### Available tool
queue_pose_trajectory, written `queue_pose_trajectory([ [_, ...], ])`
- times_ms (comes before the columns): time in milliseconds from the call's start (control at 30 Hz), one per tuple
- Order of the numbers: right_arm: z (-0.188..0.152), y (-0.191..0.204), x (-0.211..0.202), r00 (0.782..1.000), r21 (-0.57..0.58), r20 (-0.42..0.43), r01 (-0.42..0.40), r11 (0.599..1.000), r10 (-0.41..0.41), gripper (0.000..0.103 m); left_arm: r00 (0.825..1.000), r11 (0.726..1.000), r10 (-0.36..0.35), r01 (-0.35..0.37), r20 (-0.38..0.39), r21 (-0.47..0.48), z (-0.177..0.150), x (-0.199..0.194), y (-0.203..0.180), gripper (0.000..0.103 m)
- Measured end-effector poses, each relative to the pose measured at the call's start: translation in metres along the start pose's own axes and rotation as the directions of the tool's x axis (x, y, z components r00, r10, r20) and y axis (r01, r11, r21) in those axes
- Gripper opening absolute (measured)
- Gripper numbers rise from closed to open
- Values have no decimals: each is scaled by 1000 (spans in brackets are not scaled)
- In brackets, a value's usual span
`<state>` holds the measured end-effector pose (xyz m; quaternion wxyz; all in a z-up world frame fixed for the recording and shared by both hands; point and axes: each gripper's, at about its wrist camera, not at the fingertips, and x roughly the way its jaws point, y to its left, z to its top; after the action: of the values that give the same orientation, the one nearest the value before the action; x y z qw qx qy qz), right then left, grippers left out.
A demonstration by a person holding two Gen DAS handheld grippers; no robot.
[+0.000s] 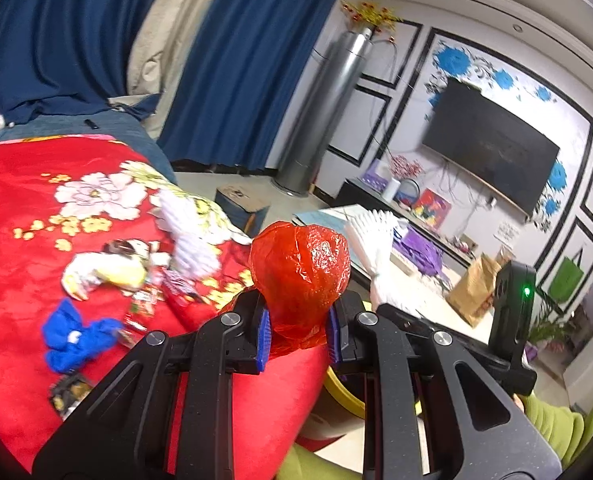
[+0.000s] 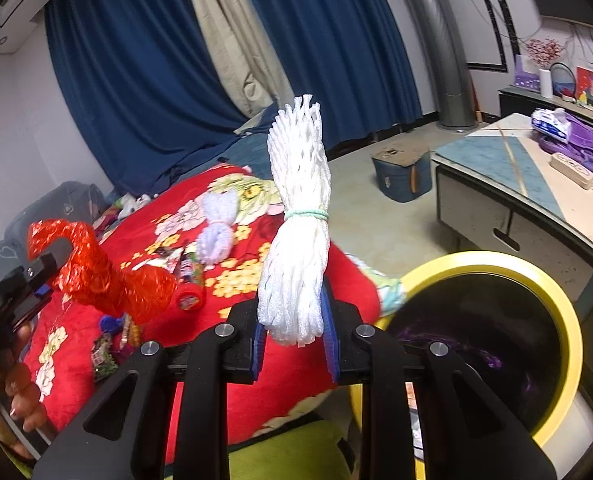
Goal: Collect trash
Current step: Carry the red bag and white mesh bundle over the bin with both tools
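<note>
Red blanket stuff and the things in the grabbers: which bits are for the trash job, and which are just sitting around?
For the job:
- red plastic wrap, in left gripper
- white foam net, in right gripper
- yellow-rimmed bin
- wrappers on the blanket

Just lying about:
- blue curtains
- TV
- brown paper bag

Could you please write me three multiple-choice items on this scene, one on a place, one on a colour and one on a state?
1. Where is the yellow-rimmed bin?
A. On the red blanket
B. On the floor beside the bed
C. On the TV stand

2. What colour is the band around the white foam net?
A. Pale green
B. Black
C. Orange

3. What is the state of the left tongs?
A. Wide open and empty
B. Lying on the bed
C. Shut on the red plastic wrapper

Answers: 1 B, as the right wrist view shows it standing next to the red blanket; 2 A, the band at the net's waist is pale green; 3 C, both pads press the wrapper.
</note>
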<state>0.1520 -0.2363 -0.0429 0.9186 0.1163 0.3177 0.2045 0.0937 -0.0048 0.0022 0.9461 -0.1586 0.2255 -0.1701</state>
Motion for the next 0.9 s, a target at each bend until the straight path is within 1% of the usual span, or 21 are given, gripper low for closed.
queue_pose_trajectory([
  [200,-6,-26,-10,999,45,7,39,998,-39,23,999,997,-29,31,-39,66,-11,16,-23,15],
  [567,-18,-64,-25,994,105,15,106,989,-108,23,993,987,-62,76,-103,140,-26,40,-49,15],
  [767,-22,-82,-32,989,131,18,146,981,-149,23,987,979,-77,101,-143,175,-36,57,-63,15],
  [900,-27,-95,-32,985,154,0,172,973,-174,23,979,974,-107,139,-174,180,-42,67,-71,15],
])
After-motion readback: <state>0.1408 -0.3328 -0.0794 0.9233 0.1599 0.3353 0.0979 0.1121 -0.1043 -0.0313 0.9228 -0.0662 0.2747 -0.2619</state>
